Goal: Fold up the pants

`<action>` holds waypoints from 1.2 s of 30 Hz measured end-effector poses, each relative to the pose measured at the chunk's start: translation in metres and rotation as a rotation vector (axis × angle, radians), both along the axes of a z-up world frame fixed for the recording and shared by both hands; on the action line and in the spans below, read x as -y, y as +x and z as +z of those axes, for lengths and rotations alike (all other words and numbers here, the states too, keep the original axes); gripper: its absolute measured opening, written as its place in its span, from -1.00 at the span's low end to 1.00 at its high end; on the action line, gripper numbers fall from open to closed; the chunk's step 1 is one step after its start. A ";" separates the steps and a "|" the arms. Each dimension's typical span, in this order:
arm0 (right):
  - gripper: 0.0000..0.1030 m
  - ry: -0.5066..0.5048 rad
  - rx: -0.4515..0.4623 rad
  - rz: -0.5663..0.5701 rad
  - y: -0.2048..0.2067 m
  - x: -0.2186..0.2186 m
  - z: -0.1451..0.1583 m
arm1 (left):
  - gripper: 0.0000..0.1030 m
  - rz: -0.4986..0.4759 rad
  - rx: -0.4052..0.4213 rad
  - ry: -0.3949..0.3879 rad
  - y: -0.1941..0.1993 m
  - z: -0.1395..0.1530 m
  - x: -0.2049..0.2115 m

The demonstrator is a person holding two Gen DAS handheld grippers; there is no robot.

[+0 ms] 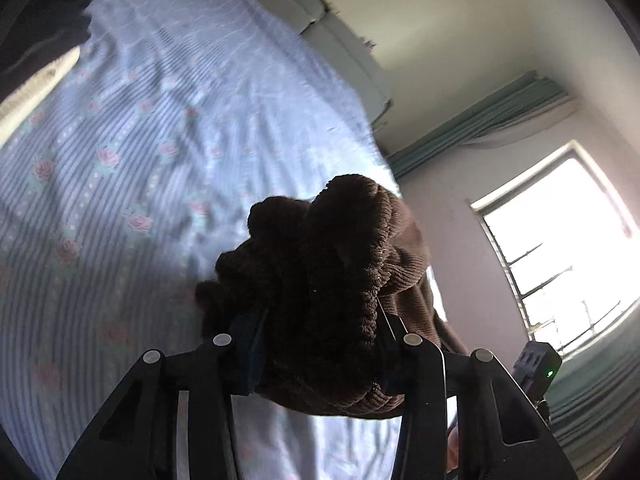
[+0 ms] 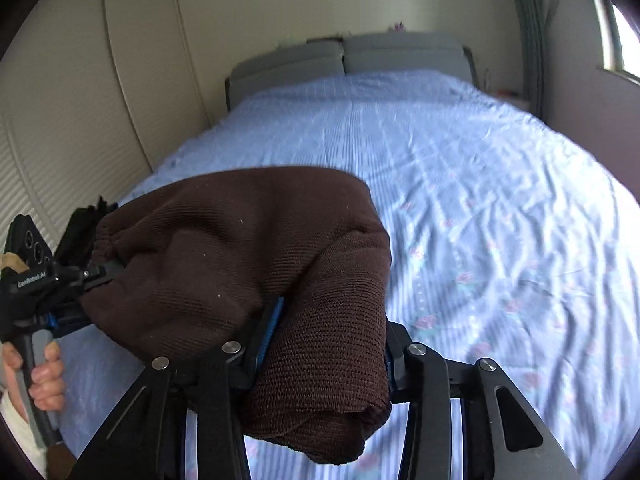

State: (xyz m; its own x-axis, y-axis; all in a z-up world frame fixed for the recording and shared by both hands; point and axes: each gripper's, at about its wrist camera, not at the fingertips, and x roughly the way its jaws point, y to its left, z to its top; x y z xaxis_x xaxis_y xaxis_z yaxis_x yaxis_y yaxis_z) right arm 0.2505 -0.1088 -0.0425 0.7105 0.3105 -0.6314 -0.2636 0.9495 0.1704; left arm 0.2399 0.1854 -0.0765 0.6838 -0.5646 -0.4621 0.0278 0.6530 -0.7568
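Both tools are holding the brown pants (image 2: 240,264) aloft over the near end of the bed (image 2: 480,200). The left gripper (image 1: 320,344) is clamping a bunched elastic edge; the right gripper (image 2: 324,344) is clamping a thick folded bundle of the same garment. To do this step well, both should be drawing apart evenly, keeping the cloth taut and level before lowering it onto the floral sheet. No containers are showing in either view.
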 end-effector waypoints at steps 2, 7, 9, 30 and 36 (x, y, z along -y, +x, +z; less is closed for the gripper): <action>-0.20 0.025 0.020 -0.006 -0.020 0.003 0.013 | -0.20 0.000 0.031 0.004 -0.016 0.014 -0.001; -0.20 0.038 0.104 -0.004 -0.062 0.000 0.049 | -0.20 0.015 0.117 0.007 -0.060 0.058 -0.006; -0.20 0.050 0.147 0.008 -0.081 -0.003 0.067 | -0.20 0.035 0.160 0.017 -0.083 0.082 -0.014; -0.20 0.156 0.282 0.284 -0.077 -0.277 0.125 | -0.20 0.300 0.220 0.174 -0.137 0.156 -0.299; -0.20 0.155 0.263 0.329 -0.056 -0.354 0.098 | -0.20 0.353 0.197 0.196 -0.114 0.136 -0.375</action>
State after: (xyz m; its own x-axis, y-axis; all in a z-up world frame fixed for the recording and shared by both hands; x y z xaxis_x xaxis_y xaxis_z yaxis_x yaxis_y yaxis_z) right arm 0.1946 0.2449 0.0553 0.6882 0.6238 -0.3704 -0.6009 0.7762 0.1909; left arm 0.1259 0.5607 0.0599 0.9044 -0.1959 -0.3791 -0.0914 0.7787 -0.6207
